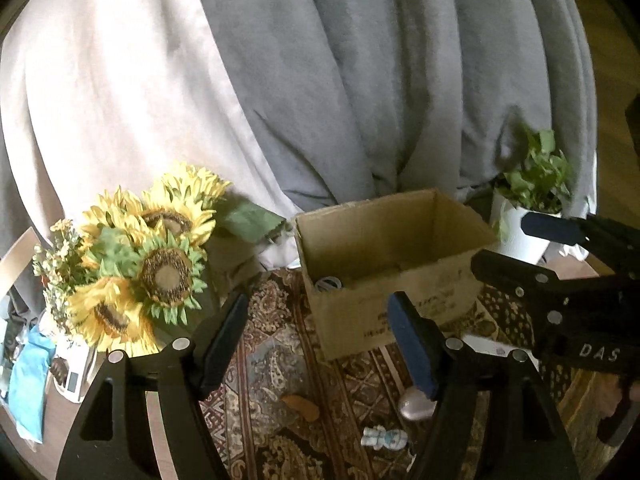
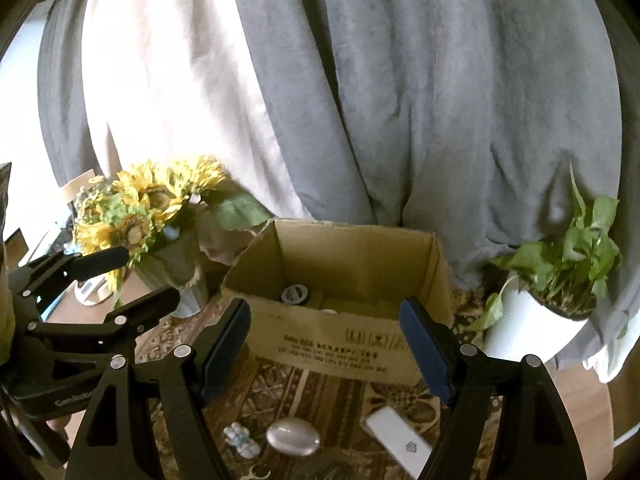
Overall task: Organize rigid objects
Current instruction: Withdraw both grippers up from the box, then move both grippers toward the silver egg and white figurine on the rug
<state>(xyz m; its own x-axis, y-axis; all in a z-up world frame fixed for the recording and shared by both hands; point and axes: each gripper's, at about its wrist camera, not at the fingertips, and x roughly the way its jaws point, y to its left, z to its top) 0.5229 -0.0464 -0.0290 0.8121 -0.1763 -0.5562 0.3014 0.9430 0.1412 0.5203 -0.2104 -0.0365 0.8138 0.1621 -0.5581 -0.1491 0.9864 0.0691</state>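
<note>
An open cardboard box [image 1: 400, 304] [image 2: 344, 336] stands on a patterned rug; a round grey object [image 2: 295, 294] lies inside it, also seen in the left wrist view [image 1: 329, 283]. In front of the box on the rug lie a silver oval object [image 2: 293, 441] [image 1: 416, 404], a small white-and-blue figurine [image 2: 241, 444] [image 1: 385, 438], a white rectangular device [image 2: 400, 442] and an orange piece [image 1: 301, 406]. My left gripper [image 1: 320, 348] is open and empty above the rug. My right gripper [image 2: 328, 348] is open and empty, facing the box.
A sunflower bouquet [image 1: 148, 264] [image 2: 140, 208] stands left of the box. A potted green plant in a white pot [image 2: 552, 292] [image 1: 528, 216] stands to its right. Grey and white curtains hang behind. Clutter lies at the far left [image 1: 28, 368].
</note>
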